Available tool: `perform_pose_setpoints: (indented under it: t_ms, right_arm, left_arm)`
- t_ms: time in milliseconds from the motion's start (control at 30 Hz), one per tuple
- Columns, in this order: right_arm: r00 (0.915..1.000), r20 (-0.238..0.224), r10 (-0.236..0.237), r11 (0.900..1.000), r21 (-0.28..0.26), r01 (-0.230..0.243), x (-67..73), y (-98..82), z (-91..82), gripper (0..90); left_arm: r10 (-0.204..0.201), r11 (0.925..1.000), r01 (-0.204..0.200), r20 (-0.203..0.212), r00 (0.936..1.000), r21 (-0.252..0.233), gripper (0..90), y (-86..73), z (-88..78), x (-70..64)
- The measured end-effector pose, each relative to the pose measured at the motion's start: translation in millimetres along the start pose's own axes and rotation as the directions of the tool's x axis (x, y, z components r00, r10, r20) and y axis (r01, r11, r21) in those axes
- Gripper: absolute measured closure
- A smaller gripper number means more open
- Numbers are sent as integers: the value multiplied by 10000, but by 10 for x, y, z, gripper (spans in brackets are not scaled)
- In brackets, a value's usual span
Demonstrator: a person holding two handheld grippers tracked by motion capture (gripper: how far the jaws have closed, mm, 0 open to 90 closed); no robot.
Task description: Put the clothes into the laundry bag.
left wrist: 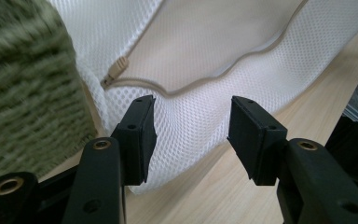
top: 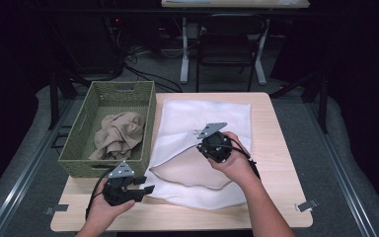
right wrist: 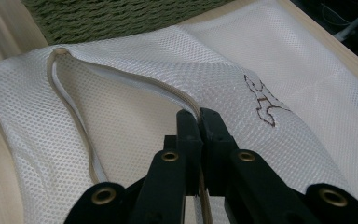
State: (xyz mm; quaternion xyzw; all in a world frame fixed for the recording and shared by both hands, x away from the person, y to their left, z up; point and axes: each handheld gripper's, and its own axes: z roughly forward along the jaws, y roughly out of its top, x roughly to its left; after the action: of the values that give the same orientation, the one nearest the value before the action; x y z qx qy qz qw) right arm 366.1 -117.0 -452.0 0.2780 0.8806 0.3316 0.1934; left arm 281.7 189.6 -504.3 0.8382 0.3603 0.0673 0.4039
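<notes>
The green woven basket (top: 86, 118) stood at the table's left side and held a crumpled beige cloth (top: 118, 134). Just beside it lay the white mesh laundry bag (top: 212, 111), flat on the wood, its zippered mouth pulled open into a wide gap.

Your right gripper (top: 212, 148) had its jaws pinched together on the upper edge of that mouth, holding the zipper band up off the lower layer. Your left gripper (top: 145, 185) hovered off the bag's near left corner, jaws parted with nothing between them, pads clear of the mesh.

The left gripper view showed what the high view did not: the beige zipper pull (left wrist: 115, 70) sitting at the end of the track close to the basket's wall. The right gripper view brought out a small brown outline stitched (right wrist: 263, 100) on the mesh, and the beige zipper band curving round the opening.

The table (top: 281, 163) was light wood. Behind it stood a dark chair (top: 229, 47) and loose cables (top: 143, 66) on a grey floor, and the room was dim.
</notes>
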Motion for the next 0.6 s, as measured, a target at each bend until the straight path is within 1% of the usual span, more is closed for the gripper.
perform_pose_setpoints:
  t_ms: [67,133,167,200,333,467,600]
  right_arm:
    - [10000,71,1,10000,30,-1,-29,-13,-11,874]
    - [9999,123,60,10000,56,-61,-56,-29,-18,874]
    - [9997,152,171,9998,72,-172,-67,-37,-25,874]
    - [9997,187,162,9998,66,-163,-87,-45,-33,875]
    - [9989,256,397,9992,15,-398,-150,-77,-63,874]
    - [9976,354,602,9982,2,-603,-224,-117,-86,875]
    - [9965,421,723,9974,-45,-722,-275,-144,-126,874]
  left_arm:
    - [90,9999,-90,-82,9999,-83,507,51,-61,5]
    - [110,9998,-113,-183,9998,-177,507,96,-117,24]
    - [88,9997,-94,-248,9997,-205,507,112,-141,38]
    - [114,9997,-120,-280,9995,-204,507,126,-162,55]
    - [-108,9992,93,-409,9991,-382,507,183,-241,135]
    - [-12,9996,-9,-734,9973,-287,507,265,-303,220]
    - [-149,9997,126,-1133,9934,-208,506,357,-374,333]
